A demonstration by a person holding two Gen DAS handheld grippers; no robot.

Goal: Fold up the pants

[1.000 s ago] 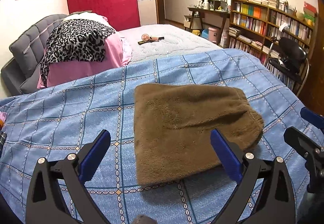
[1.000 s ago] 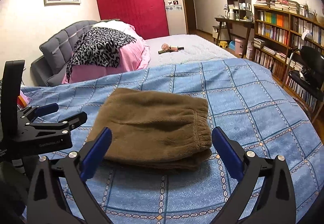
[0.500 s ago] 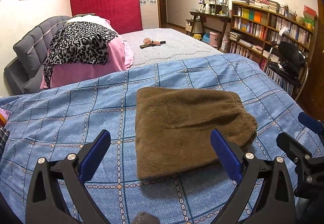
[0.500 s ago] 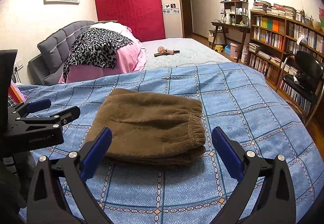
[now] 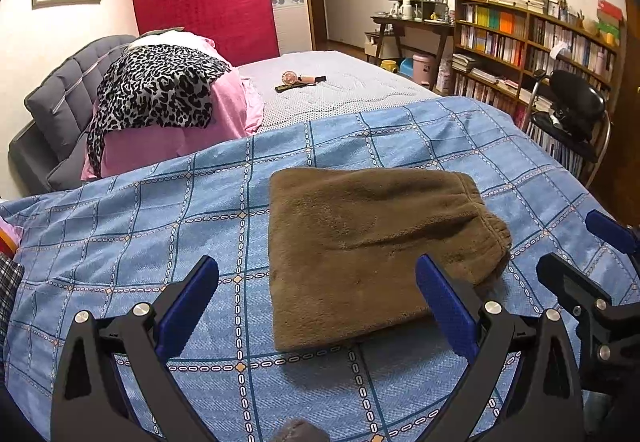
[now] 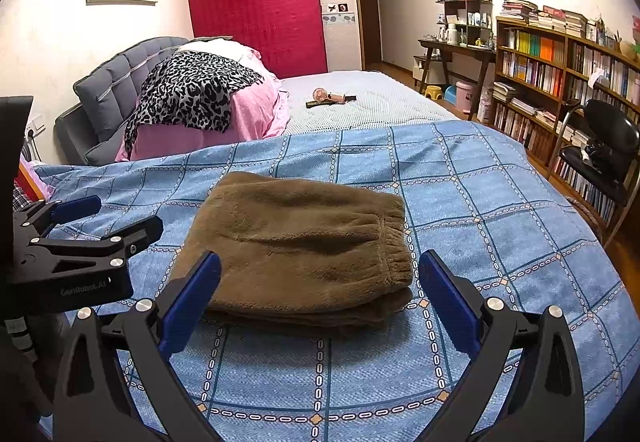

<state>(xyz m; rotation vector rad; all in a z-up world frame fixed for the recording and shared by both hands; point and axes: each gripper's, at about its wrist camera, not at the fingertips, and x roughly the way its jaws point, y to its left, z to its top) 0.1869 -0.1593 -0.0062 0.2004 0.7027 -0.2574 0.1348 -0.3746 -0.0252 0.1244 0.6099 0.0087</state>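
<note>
Pants (image 5: 372, 254): brown fleece, lying folded into a compact stacked rectangle on the blue checked bedspread (image 5: 160, 226), directly ahead of both tongs and touched by neither.

Left tongs (image 5: 316, 306): jaws spread wide, nothing between them. The near edge of the pants sits just beyond the tips, with the right-hand finger overlapping the near right corner in view only. Right tongs (image 6: 318, 300): jaws likewise spread wide and empty, the near folded edge of the pants (image 6: 304, 246) just past the tips.

Change noted: over the last second both tongs have drawn back and slightly up from the garment, which now shows smaller and farther off in both wrist views. The bundle itself has not shifted or opened. Judgement: the folding is finished or all but finished, and the tongs are withdrawing after release; no further grasp appears called for unless the stack needs squaring.

Orientation: the elastic waistband lies on the right side of the bundle as seen from the tongs, its gathered edge running away from them. The smooth closed fold lies on the left. The long axis appears to run left to right across the tongs' line of sight, though the bundle is close to square and fisheye distortion makes this uncertain. Layers are visible at the near edge in the right wrist view, stacked evenly.

Farther out: pink bedding with a leopard-print cloth (image 6: 192, 94) beyond the bedspread to the left.
</note>
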